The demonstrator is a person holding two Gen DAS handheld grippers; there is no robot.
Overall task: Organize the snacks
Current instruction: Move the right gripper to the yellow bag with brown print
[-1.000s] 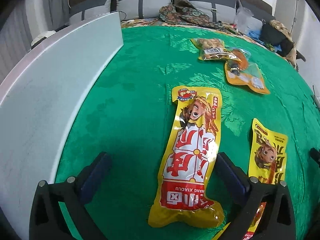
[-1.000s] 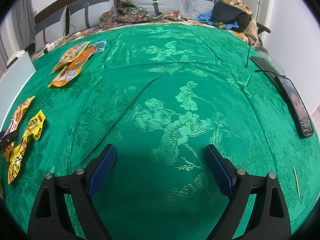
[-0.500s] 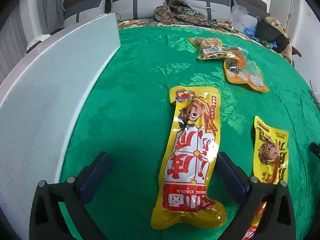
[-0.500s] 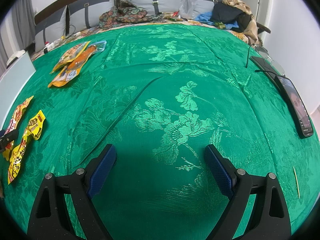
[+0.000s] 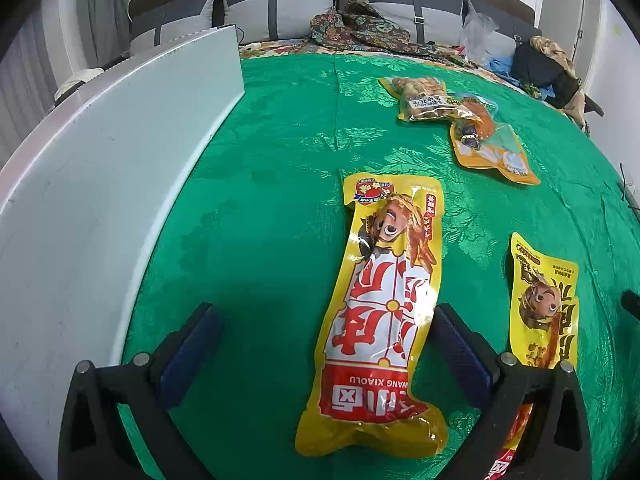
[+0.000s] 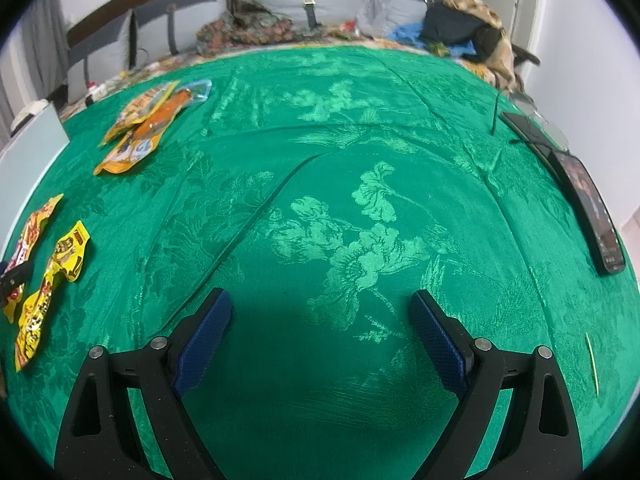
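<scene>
The left gripper has crept a little forward over the green tablecloth, so the long yellow snack packet now sits slightly deeper between its wide-open jaws than it did a second ago, with the right fingertip just beside the packet's edge and the left one well clear of it. That small advance suggests the hand is lining up to grab this packet, though nothing is held yet and no sorting looks done. The packet lies flat, lengthwise to the camera, near the white board standing along the left side. A smaller yellow packet lies just to its right, and two more, a peanut packet overlapping an orange packet, lie farther back; none of them has shifted. The right gripper has not moved at all compared with the earlier frames: it hovers over bare cloth with its jaws spread wide and empty, well away from the snacks, with a phone lying at the table's right edge. The next move probably needs the left jaws centred over the packet before closing.
</scene>
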